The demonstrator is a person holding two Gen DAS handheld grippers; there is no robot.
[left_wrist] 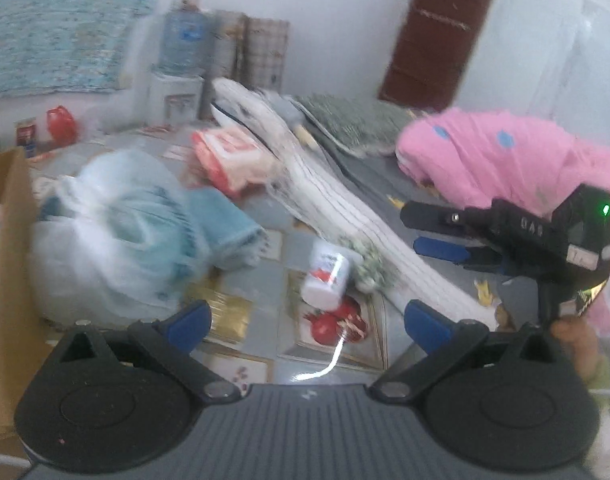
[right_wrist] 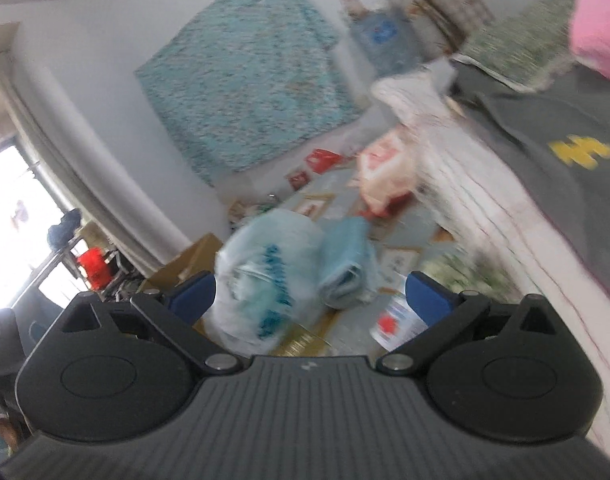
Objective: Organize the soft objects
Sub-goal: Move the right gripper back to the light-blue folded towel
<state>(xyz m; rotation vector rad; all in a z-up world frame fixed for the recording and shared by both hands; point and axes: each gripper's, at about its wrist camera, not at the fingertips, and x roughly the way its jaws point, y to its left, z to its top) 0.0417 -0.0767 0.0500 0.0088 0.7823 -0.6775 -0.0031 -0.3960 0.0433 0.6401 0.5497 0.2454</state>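
Both views are motion-blurred, so fine detail is unreliable.

Left gripper (left_wrist: 307, 322): jaws spread wide, nothing between the blue pads. It hangs above the tiled floor (left_wrist: 265, 248).

Right gripper (right_wrist: 310, 300): jaws also spread wide and empty. In the left wrist view it shows at the right edge, its blue fingers pointing left, above the grey sheet (left_wrist: 369, 176).

Nearest on the floor, between the left gripper's fingers: a white tub with a red label (left_wrist: 325, 276), lying tilted. Just beside it to the right is a small flowery cloth (left_wrist: 369, 264), which touches the mattress edge.

Near left: a clear plastic bag of pale blue fabric (left_wrist: 113, 236), bulging, next to a cardboard box (left_wrist: 9, 240) at the left edge. A folded blue towel (left_wrist: 229, 228) lies against the bag's right side, touching it.

Middle: a red-and-white plastic packet (left_wrist: 229, 156) on the floor, beyond the towel, close to the mattress (left_wrist: 345, 216). The mattress is white and ribbed and runs diagonally from near right to far left.

Right, on the sheet: a pink blanket with blue spots (left_wrist: 485, 156), bundled. Behind it is a green patterned cushion (left_wrist: 353, 120), probably flat.

Far: a water dispenser with a blue bottle (left_wrist: 183, 44) against the wall, a brown door (left_wrist: 437, 36) to the right, and a teal patterned cloth (left_wrist: 61, 24) on the wall to the left.
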